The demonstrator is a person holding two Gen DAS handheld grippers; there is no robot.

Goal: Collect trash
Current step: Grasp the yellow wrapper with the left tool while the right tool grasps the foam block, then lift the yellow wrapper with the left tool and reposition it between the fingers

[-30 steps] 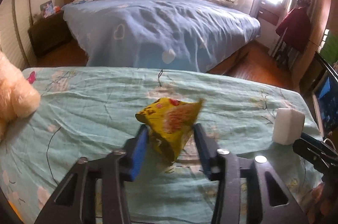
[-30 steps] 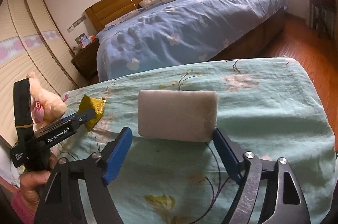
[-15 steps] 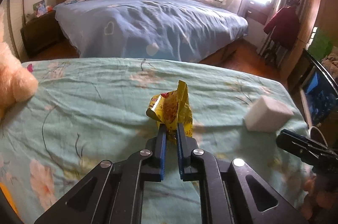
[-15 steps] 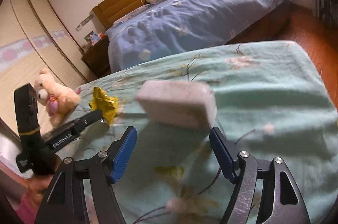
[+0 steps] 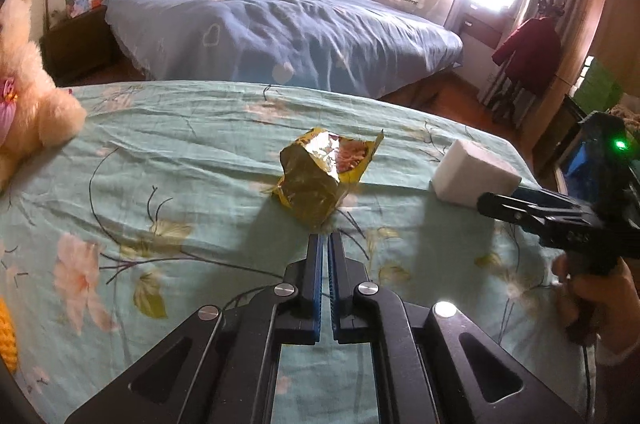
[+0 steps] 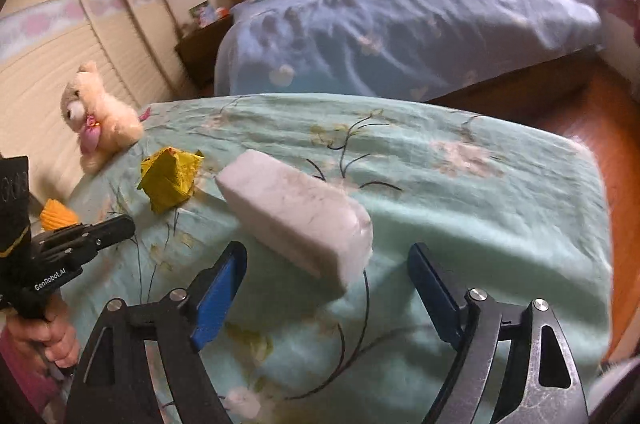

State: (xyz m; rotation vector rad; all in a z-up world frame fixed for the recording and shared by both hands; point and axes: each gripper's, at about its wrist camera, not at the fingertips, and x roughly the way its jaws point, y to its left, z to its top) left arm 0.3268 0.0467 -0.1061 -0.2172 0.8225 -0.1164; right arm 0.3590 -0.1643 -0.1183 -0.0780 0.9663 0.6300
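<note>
A crumpled yellow snack wrapper (image 5: 320, 180) lies on the teal floral sheet (image 5: 160, 164). My left gripper (image 5: 325, 237) is shut, its blue pads together just short of the wrapper's near corner. In the right wrist view the left gripper (image 6: 129, 224) sits a little apart from the wrapper (image 6: 168, 180), so nothing is held. A white foam block (image 6: 296, 220) lies slantwise ahead of my right gripper (image 6: 326, 256). Its jaws are opening, with the block's near end between them and neither pad touching it. The left wrist view shows the block (image 5: 472, 176) with the right gripper (image 5: 520, 204) beside it.
A cream plush bear (image 6: 100, 120) sits at the sheet's left edge, and an orange knitted thing (image 6: 56, 216) lies near it. A large bed with a blue cover (image 5: 280, 24) stands beyond. Wooden floor (image 6: 600, 128) drops off on the right. A hand (image 5: 592, 288) holds the right gripper.
My left jaws shut on the yellow wrapper, then drew back; the wrapper now lies loose ahead of the tips. My right gripper rolled and its jaws stand wider around the white block.
</note>
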